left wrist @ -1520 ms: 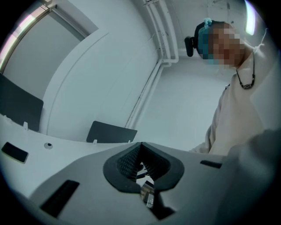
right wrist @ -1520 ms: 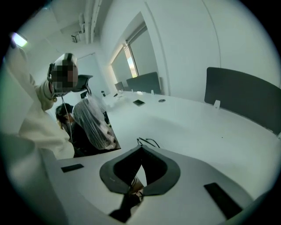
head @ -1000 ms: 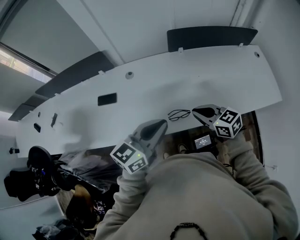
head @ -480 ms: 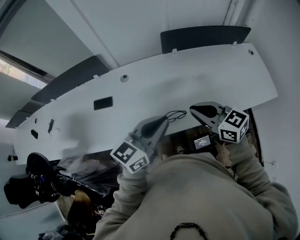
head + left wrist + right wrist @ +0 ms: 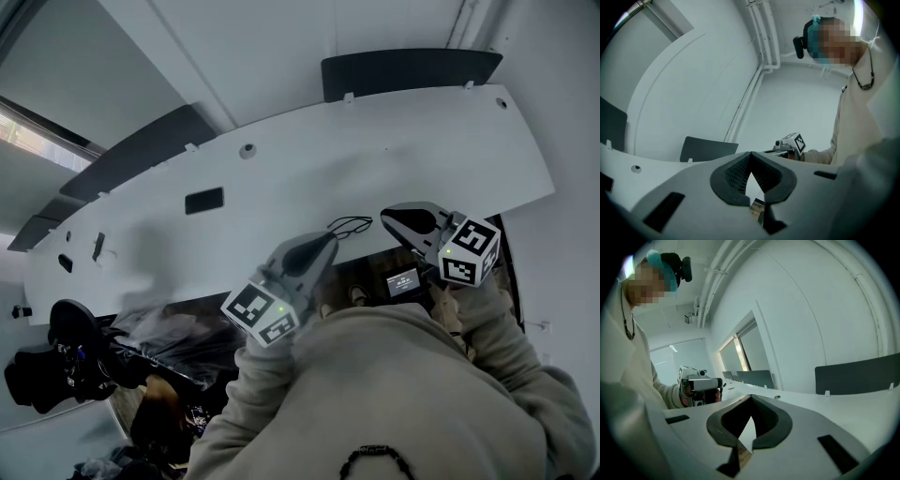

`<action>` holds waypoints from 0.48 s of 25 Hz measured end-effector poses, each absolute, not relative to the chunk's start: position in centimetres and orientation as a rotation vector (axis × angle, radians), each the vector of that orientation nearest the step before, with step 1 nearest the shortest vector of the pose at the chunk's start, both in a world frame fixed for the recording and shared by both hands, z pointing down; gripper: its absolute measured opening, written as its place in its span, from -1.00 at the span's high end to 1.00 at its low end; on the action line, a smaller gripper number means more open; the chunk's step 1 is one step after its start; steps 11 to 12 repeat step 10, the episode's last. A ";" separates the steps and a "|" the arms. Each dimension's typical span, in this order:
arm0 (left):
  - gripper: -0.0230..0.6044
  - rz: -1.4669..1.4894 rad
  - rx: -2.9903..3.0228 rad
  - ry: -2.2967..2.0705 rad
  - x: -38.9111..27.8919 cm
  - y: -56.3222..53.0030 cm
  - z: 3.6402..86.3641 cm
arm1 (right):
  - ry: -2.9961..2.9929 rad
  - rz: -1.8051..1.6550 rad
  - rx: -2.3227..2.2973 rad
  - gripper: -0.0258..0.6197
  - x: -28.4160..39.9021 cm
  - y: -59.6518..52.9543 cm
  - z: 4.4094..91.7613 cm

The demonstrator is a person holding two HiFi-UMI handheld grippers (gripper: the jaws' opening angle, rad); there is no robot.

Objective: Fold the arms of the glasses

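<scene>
Now: left gripper (image 5: 327,243), grey two-jaw tool with a marker cube, has its jaws together, dark ribbed pads meeting at the tip with nothing between them (image 5: 750,154). Right gripper (image 5: 385,217), same build, is likewise closed and empty (image 5: 750,400). Both point out over the near edge of the table, tips well apart.

Thin black wire-framed glasses (image 5: 349,226) lie on the white curved tabletop (image 5: 422,141), close to its near edge and between the two tips. They sit at about 2 o'clock from the left tip and 9 o'clock from the right tip, touching neither. In the head view they read as a small cluster of dark loops, too small to tell how the arms sit.

Each gripper view shows the other gripper held in a hand with a beige sleeve (image 5: 820,154).

Further out on the tabletop: black rectangular cut-out (image 5: 203,200) at 10 o'clock from the glasses. Dark grey partition panel (image 5: 408,73) stands along the far edge at 1 o'clock.
</scene>
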State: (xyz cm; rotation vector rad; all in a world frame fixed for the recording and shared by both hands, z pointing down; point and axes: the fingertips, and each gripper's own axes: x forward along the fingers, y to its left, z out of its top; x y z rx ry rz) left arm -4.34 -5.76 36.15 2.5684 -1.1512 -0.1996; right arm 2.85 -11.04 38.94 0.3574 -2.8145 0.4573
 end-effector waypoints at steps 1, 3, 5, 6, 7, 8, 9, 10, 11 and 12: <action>0.91 -0.198 2.567 -1.150 -4.3 -5.7 36.2 | -2.815 0.456 0.352 0.86 2.8 -11.0 38.9; 0.91 -0.196 2.567 -1.148 -4.3 -5.6 36.2 | -2.813 0.445 0.338 0.86 2.6 -10.9 38.8; 0.91 -0.195 2.567 -1.147 -4.3 -5.4 36.2 | -2.811 0.443 0.335 0.86 2.5 -10.8 38.8; 0.91 -0.195 2.568 -1.148 -4.4 -5.3 36.2 | -2.809 0.445 0.337 0.86 2.5 -10.8 38.9; 0.91 -0.195 2.568 -1.148 -4.4 -5.2 36.2 | -2.809 0.448 0.339 0.86 2.6 -10.7 38.9; 0.91 -0.195 2.568 -1.148 -4.4 -5.1 36.2 | -2.809 0.451 0.341 0.86 2.6 -10.6 38.9; 0.91 -0.196 2.567 -1.148 -4.5 -5.0 36.2 | -2.810 0.452 0.341 0.86 2.6 -10.4 38.9; 0.91 -0.196 2.566 -1.148 -4.5 -4.9 36.2 | -2.810 0.453 0.342 0.86 2.6 -10.3 38.9; 0.91 -0.196 2.566 -1.148 -4.5 -4.9 36.2 | -2.810 0.453 0.342 0.86 2.6 -10.3 38.9; 0.91 -0.196 2.566 -1.148 -4.5 -4.9 36.2 | -2.810 0.453 0.342 0.86 2.6 -10.3 38.9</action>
